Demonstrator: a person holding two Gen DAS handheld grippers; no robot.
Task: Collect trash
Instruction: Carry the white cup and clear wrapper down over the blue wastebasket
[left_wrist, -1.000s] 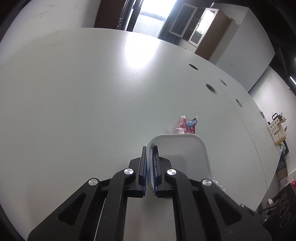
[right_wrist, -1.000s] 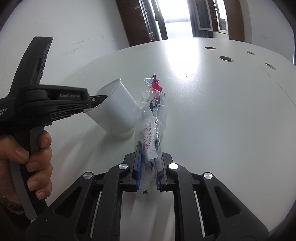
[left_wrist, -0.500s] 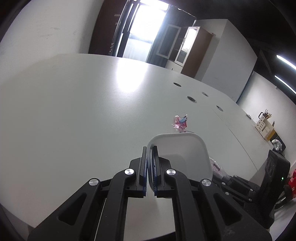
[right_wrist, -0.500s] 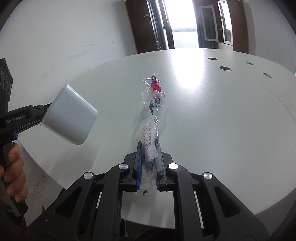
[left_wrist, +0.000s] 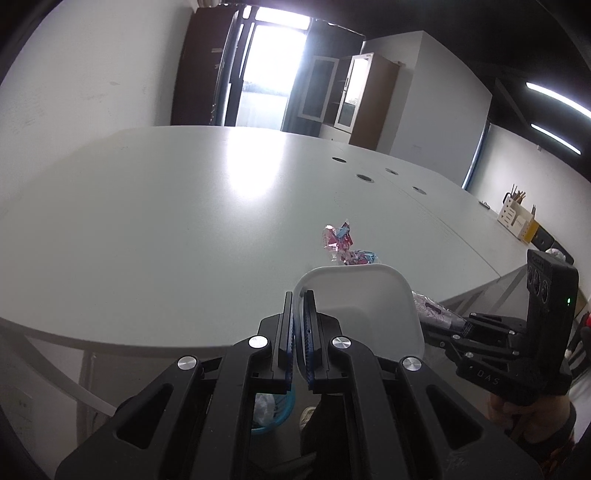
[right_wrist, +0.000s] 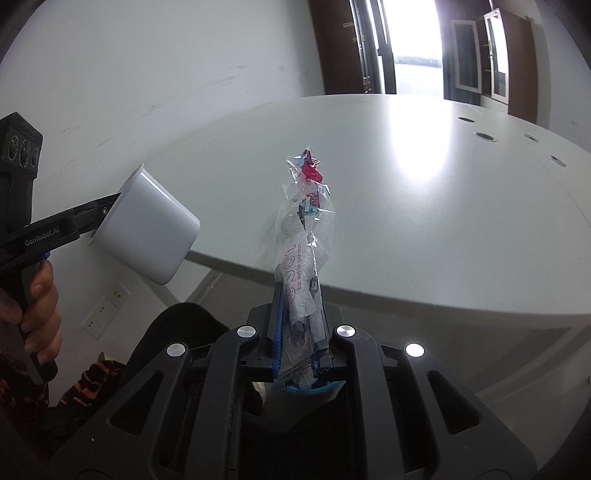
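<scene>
Between the right gripper (right_wrist: 298, 332) jaws stands a clamped plastic wrapper (right_wrist: 304, 236).

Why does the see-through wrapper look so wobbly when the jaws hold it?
The plastic wrapper is probably thin and floppy: it crinkles and twists above the right gripper. It likely weighs almost nothing, since it stands up on its own. It might slip if held loosely.

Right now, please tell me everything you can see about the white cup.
The white cup is plain, smooth and opaque, with a rounded-square mouth and rounded corners; it looks like plastic. As far as the left view shows, its inside is empty. The left tool is shut on its rim, one finger inside the wall and one outside. It hangs in the air, tipped on its side, off the table edge, touching nothing else. The clear wrapper in the right tool is beside it, apart.
</scene>
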